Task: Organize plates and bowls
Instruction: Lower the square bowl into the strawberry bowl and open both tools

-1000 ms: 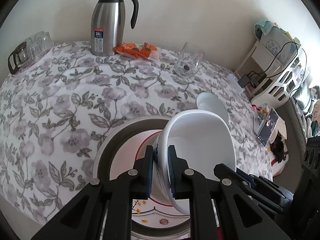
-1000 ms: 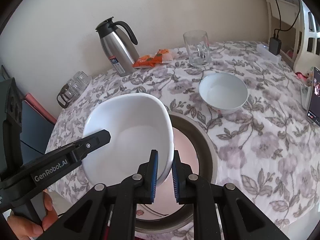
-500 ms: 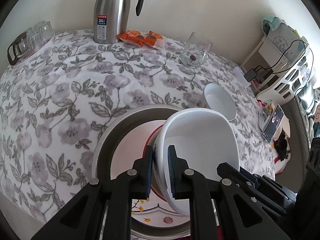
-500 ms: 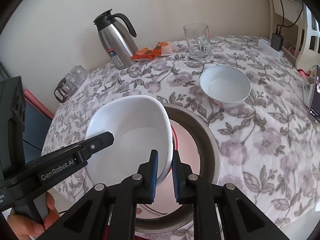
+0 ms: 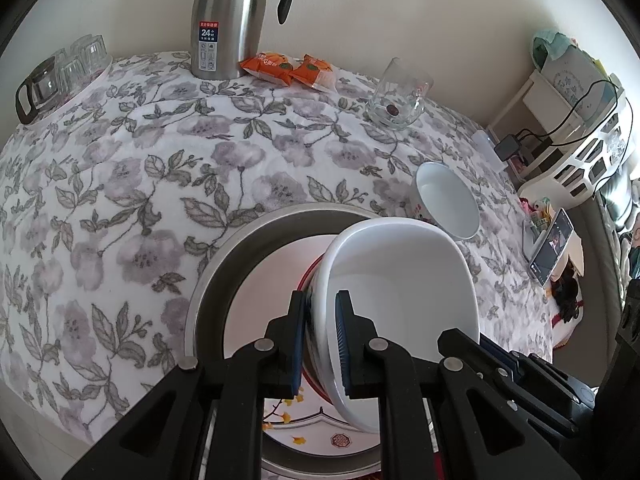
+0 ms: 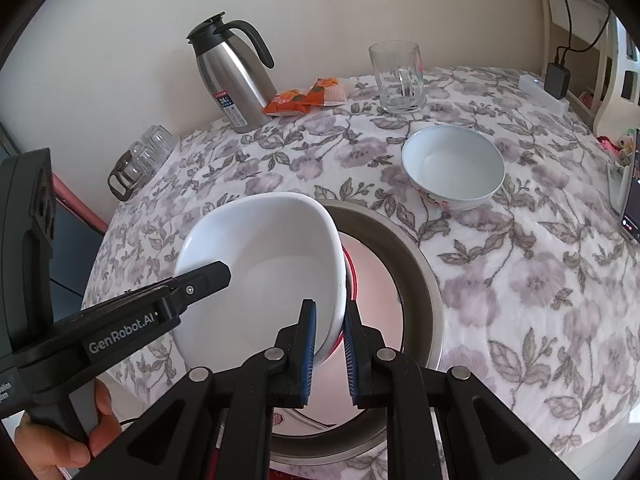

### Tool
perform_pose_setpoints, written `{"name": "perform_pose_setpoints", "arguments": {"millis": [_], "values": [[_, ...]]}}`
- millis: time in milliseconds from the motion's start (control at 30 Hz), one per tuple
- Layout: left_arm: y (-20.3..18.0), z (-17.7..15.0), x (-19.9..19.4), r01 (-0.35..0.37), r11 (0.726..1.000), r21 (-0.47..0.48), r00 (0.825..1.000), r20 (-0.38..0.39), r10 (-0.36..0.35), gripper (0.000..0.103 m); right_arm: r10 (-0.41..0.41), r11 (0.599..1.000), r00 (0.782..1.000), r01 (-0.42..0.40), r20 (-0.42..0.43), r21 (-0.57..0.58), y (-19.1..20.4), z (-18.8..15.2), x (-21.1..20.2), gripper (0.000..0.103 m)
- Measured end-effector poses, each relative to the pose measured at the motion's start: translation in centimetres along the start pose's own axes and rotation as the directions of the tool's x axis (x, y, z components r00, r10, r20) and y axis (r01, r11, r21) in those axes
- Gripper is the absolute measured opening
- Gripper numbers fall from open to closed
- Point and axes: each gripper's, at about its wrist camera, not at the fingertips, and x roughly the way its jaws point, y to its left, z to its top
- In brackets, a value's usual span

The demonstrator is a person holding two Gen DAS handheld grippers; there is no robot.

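Observation:
A large white bowl (image 5: pixel 400 292) (image 6: pixel 264 264) hangs tilted over a stack of plates. My left gripper (image 5: pixel 320 312) is shut on its left rim. My right gripper (image 6: pixel 330 320) is shut on the opposite rim. Beneath it lie a grey plate (image 5: pixel 224 264) (image 6: pixel 404 248) and, on that, a pink-centred plate with a red edge (image 5: pixel 272 280) (image 6: pixel 376 284). A smaller white bowl (image 5: pixel 448 204) (image 6: pixel 454 168) stands on the flowered tablecloth to the right of the plates. The left gripper's body (image 6: pixel 120 320) shows in the right wrist view, with a hand (image 6: pixel 80 440) holding it.
At the back of the table (image 5: pixel 120 184) stand a steel thermos jug (image 5: pixel 228 20) (image 6: pixel 232 76), orange snack packets (image 5: pixel 288 70) (image 6: pixel 304 96) and a glass mug (image 5: pixel 400 96) (image 6: pixel 400 76). Small glasses (image 5: pixel 60 72) (image 6: pixel 140 160) sit at the left edge. A phone (image 5: pixel 552 246) and white shelving (image 5: pixel 576 148) stand to the right.
The bowl stays clamped between both grippers and has come slightly lower over the plates. In the left wrist view the table has slid up a little.

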Motion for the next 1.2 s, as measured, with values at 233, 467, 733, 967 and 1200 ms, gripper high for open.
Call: {"name": "perform_pose_setpoints", "arguments": {"millis": [233, 467, 733, 967, 1200], "values": [[0.5, 0.3, -0.6, 0.013, 1.0, -0.025, 1.0, 0.021, -0.012, 0.015, 0.003, 1.0, 1.0, -0.003, 0.01, -0.004, 0.1, 0.1, -0.2, 0.017], [0.9, 0.5, -0.9, 0.012, 0.999, -0.04, 0.999, 0.032, -0.011, 0.015, 0.001, 1.0, 1.0, -0.001, 0.012, -0.006, 0.1, 0.1, -0.2, 0.017], [1.1, 0.6, -1.6, 0.011, 0.999, -0.047, 0.998, 0.054, -0.009, 0.016, 0.02, 1.0, 0.999, -0.021, 0.036, 0.009, -0.1, 0.4, -1.1, 0.016], [1.6, 0.8, -2.8, -0.005, 0.997, -0.077, 0.995, 0.098, 0.012, 0.04, 0.033, 0.999, 0.996, -0.035, 0.085, 0.017, -0.4, 0.8, -2.4, 0.016], [2.3, 1.0, -3.2, -0.05, 0.993, -0.104, 0.991, 0.116, 0.062, 0.053, 0.003, 0.999, 0.995, -0.008, 0.102, 0.05, -1.3, 1.1, -2.6, 0.016]]}}
